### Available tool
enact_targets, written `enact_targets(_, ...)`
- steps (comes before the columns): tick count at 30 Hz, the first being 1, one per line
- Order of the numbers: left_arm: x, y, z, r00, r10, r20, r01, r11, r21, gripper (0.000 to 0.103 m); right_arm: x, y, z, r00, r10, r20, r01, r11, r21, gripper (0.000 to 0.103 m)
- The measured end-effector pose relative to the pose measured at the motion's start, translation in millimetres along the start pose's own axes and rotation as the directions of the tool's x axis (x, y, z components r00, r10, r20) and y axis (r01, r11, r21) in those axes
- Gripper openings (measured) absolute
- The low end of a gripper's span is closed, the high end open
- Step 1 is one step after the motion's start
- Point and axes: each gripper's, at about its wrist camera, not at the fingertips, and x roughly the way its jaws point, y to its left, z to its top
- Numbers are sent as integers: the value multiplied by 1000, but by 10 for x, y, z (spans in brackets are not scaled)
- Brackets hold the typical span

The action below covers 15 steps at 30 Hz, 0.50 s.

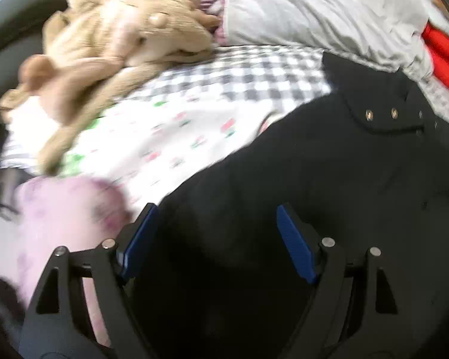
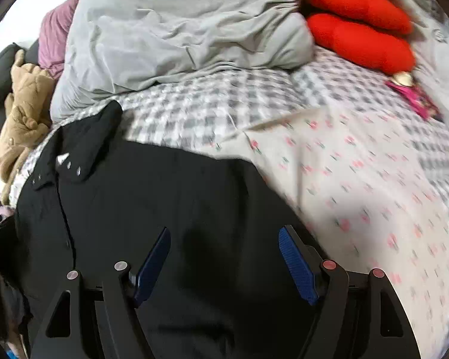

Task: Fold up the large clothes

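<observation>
A black coat (image 1: 329,179) with snap buttons on its collar flap (image 1: 380,116) lies spread on the bed (image 2: 359,179), over a floral sheet and a grey checked sheet (image 2: 212,104). The left tool (image 1: 217,239) hovers above the dark fabric with its blue pads spread wide and nothing between them; the right tool (image 2: 224,257) is likewise spread apart over the coat. A tan plush toy (image 1: 119,30) lies near the grey duvet (image 2: 179,30), and red cushions (image 2: 359,27) rest beside the duvet. A blurred pink item (image 1: 66,218) sits left of the left tool
</observation>
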Motion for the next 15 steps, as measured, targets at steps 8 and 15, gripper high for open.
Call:
enact_targets(8, 431, -251, 243, 986, -165, 39, 162, 985, 65, 80, 646, -239, 165, 990, 116, -76, -110, 991, 76, 63)
enact_targets(15, 444, -394, 363, 969, -242, 47, 241, 970, 12, 9, 431, -5, -16, 999, 54, -2, -54, 999, 3, 7)
